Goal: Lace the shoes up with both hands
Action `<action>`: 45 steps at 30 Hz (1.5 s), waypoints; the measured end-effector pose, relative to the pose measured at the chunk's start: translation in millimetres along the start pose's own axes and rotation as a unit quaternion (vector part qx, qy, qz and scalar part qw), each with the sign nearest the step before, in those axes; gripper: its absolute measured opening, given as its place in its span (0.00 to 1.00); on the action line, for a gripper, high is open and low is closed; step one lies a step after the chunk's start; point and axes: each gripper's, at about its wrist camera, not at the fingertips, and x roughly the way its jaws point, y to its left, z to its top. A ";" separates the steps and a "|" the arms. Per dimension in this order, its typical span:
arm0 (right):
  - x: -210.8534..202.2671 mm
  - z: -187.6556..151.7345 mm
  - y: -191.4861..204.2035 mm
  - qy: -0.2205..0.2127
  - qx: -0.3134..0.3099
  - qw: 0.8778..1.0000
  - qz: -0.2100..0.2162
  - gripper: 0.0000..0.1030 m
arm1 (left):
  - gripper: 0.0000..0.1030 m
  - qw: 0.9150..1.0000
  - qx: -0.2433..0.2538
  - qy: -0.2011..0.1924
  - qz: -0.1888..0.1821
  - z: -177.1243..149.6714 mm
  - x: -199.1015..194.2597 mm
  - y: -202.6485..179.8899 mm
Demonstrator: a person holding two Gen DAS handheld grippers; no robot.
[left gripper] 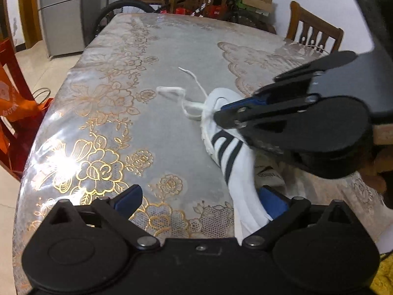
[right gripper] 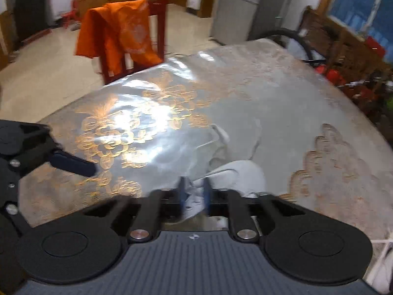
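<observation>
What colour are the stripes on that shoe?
Dark navy or black stripes on a white shoe; clearest in the left wrist view.

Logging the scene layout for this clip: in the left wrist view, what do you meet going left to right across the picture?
Red chair with orange bag → gold flower print on the tablecloth → loose white lace → white striped shoe → right hand-held gripper → wooden chair.

Indoor light, moderate. Strong glare on glossy tablecloth (left gripper: 59, 162), left side; same hotspot in right view. Right view smeared by motion blur; shoe (right gripper: 235, 174) soft. Fisheye bends edges. Window (right gripper: 363, 2) blue, dim.
</observation>
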 end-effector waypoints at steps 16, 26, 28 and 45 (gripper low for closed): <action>-192.0 85.1 -88.9 -0.359 0.242 0.834 0.340 0.00 | 0.99 1.000 0.005 0.021 0.000 0.2 8.6 -6.3; -201.3 84.8 -58.3 -0.320 0.118 0.905 0.255 0.64 | 0.99 1.000 -0.012 -0.014 0.000 1.7 -11.0 2.7; -177.5 62.2 -50.5 -0.275 0.104 0.941 0.169 0.71 | 0.99 0.999 -0.032 -0.033 -0.004 3.1 -22.6 11.3; -69.3 -68.6 -11.6 0.014 0.087 0.995 -0.050 0.71 | 0.97 0.987 0.103 -0.090 0.089 36.2 -21.7 10.0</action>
